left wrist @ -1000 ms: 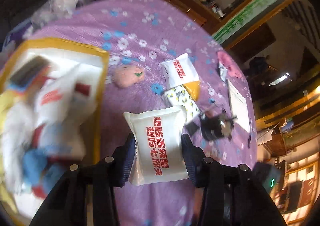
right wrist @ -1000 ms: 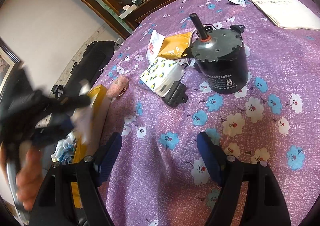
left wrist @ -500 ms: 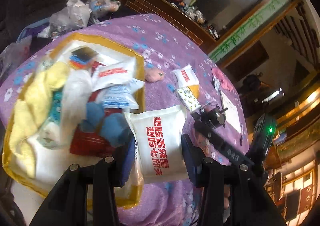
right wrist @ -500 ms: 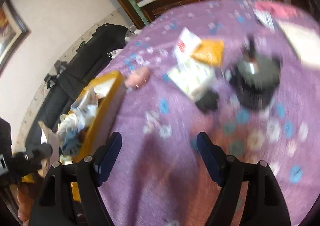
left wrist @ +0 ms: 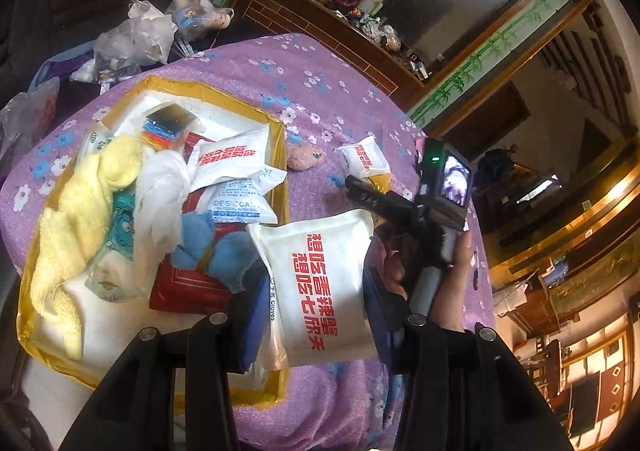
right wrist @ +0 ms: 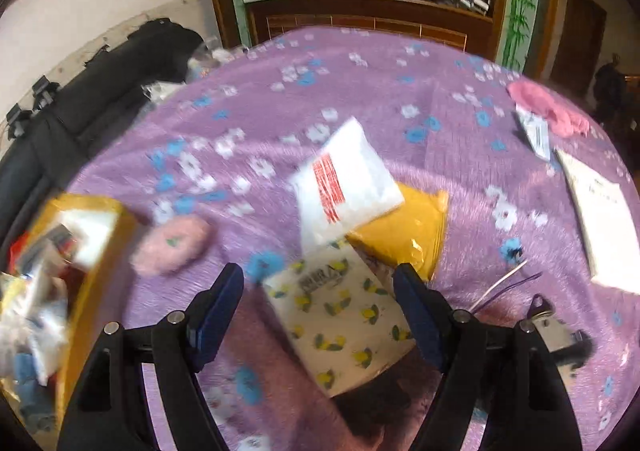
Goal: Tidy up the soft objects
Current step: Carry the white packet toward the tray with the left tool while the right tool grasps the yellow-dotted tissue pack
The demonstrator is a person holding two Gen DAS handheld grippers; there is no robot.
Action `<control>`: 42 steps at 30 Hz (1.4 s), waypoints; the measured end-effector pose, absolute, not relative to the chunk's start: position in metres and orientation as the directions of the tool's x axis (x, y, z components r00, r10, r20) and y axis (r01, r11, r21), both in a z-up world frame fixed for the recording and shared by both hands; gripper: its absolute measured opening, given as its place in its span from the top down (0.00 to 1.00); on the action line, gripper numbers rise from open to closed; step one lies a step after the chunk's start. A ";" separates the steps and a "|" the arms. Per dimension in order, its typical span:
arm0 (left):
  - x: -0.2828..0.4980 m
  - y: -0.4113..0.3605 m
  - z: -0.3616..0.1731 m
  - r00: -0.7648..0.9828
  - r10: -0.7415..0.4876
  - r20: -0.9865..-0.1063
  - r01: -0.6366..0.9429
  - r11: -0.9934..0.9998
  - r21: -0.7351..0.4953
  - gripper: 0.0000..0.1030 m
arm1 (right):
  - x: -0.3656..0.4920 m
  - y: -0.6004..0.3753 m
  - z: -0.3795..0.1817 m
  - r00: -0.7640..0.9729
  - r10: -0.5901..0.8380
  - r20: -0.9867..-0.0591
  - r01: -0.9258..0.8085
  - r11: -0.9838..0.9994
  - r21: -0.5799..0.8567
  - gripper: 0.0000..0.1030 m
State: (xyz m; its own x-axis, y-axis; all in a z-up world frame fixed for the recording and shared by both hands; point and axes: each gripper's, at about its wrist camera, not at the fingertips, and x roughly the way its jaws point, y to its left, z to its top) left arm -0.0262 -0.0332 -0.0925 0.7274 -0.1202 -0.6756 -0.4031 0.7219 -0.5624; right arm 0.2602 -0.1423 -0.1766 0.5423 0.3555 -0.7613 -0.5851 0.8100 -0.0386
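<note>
A purple cloth with flowers (right wrist: 360, 63) covers the table. The left gripper (left wrist: 316, 287) pinches a white packet with red print (left wrist: 320, 283) between its fingers, above the near corner of the yellow-rimmed box (left wrist: 280, 135), which is full of soft things. The right gripper (right wrist: 320, 311) has its fingers spread wide and empty, above a lemon-print packet (right wrist: 340, 319) that lies on the cloth.

Non-task clutter around the bench

Purple flowered cloth (right wrist: 360, 83) covers the bench. White paper sheet (right wrist: 604, 219) lies at its right edge, a metal part (right wrist: 548, 327) near the lower right, blurred, possibly a motor. Wooden cabinet (right wrist: 360, 17) behind, shelf crowded with small items. Plastic bags (left wrist: 136, 39) beside a black sofa (right wrist: 80, 103).
</note>
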 end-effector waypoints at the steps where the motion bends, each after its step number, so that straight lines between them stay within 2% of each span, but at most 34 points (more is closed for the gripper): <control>1: -0.024 -0.035 -0.092 0.726 -0.119 -0.677 -0.401 0.726 -0.558 0.53 | 0.260 -0.141 -0.179 0.553 0.345 -0.758 -0.584 0.810 -0.058 0.25; 4: -0.014 -0.040 -0.094 0.721 -0.124 -0.682 -0.395 0.734 -0.552 0.53 | 0.254 -0.137 -0.183 0.552 0.338 -0.762 -0.604 0.792 -0.086 0.26; 6: -0.008 -0.043 -0.094 0.716 -0.125 -0.687 -0.395 0.738 -0.546 0.53 | 0.251 -0.134 -0.186 0.572 0.306 -0.761 -0.597 0.791 -0.130 0.35; 9: 0.000 -0.048 -0.097 0.708 -0.129 -0.695 -0.394 0.744 -0.540 0.53 | 0.249 -0.134 -0.186 0.557 0.315 -0.768 -0.608 0.785 -0.118 0.41; 14: 0.011 -0.055 -0.100 0.691 -0.131 -0.711 -0.395 0.754 -0.524 0.53 | 0.239 -0.138 -0.179 0.543 0.332 -0.771 -0.618 0.780 -0.100 0.44; 22: 0.011 -0.056 -0.094 0.692 -0.108 -0.713 -0.399 0.766 -0.503 0.53 | 0.214 -0.154 -0.142 0.461 0.569 -0.681 -0.701 0.704 0.114 0.44; 24: 0.011 -0.056 -0.092 0.693 -0.101 -0.714 -0.402 0.768 -0.499 0.53 | 0.211 -0.151 -0.140 0.442 0.581 -0.684 -0.713 0.690 0.126 0.44; 27: 0.010 -0.056 -0.092 0.691 -0.095 -0.717 -0.406 0.770 -0.493 0.53 | 0.211 -0.144 -0.151 0.416 0.518 -0.748 -0.708 0.701 0.092 0.44; 29: 0.010 -0.054 -0.094 0.690 -0.095 -0.718 -0.409 0.767 -0.495 0.53 | 0.213 -0.143 -0.159 0.334 0.535 -0.776 -0.719 0.677 0.157 0.44; 33: 0.009 -0.050 -0.096 0.688 -0.093 -0.720 -0.418 0.760 -0.498 0.53 | 0.209 -0.148 -0.154 0.260 0.623 -0.738 -0.737 0.621 0.264 0.44; 42: 0.001 -0.036 -0.096 0.688 -0.056 -0.723 -0.450 0.749 -0.486 0.53 | 0.195 -0.153 -0.141 0.242 0.721 -0.649 -0.750 0.563 0.346 0.44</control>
